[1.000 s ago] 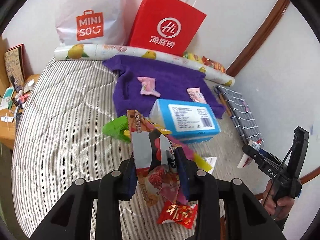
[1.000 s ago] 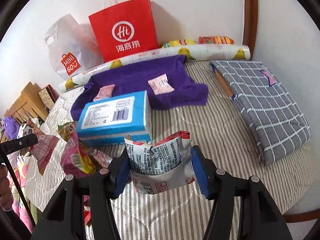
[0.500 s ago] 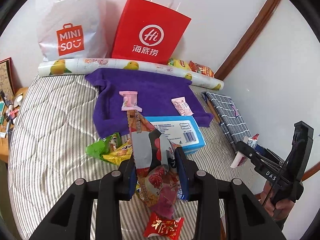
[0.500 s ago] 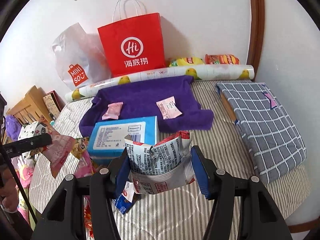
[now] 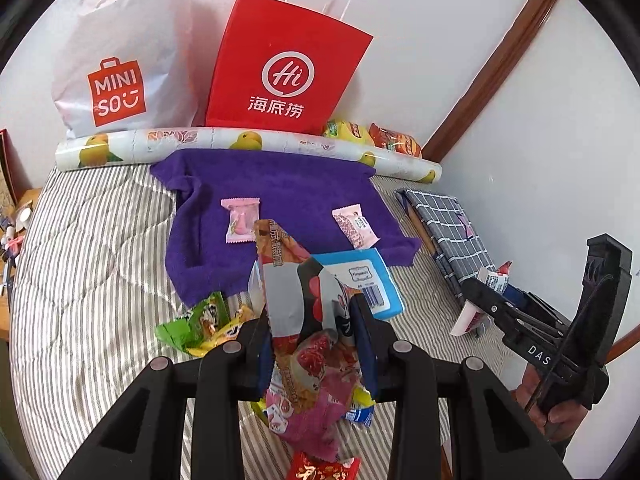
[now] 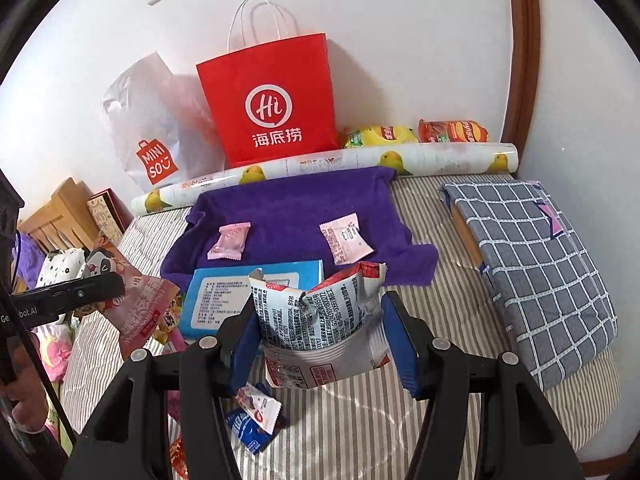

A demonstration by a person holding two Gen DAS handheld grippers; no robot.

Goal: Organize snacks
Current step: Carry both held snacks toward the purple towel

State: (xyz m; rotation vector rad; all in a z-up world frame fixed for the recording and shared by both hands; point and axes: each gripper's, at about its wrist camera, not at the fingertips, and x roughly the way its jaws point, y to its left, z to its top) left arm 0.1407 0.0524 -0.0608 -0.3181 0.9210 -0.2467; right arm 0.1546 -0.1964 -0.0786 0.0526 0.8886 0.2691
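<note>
My left gripper is shut on a red and pink snack packet with a panda print, held above the striped bed. My right gripper is shut on a crumpled white and red packet, also off the bed. Each gripper shows at the edge of the other's view: the right gripper, the left gripper. A purple towel lies ahead with two pink candy packets on it. A blue tissue pack lies at its near edge. Loose green and yellow snacks lie beside that.
A red paper bag and a white plastic bag lean on the far wall behind a lemon-print roll. Chip bags sit in the corner. A folded grey checked cloth lies at the right. Small packets lie under my right gripper.
Both grippers have risen and drawn back from the snack pile, each still holding its packet. The tissue pack and loose snacks now look smaller and farther away.
</note>
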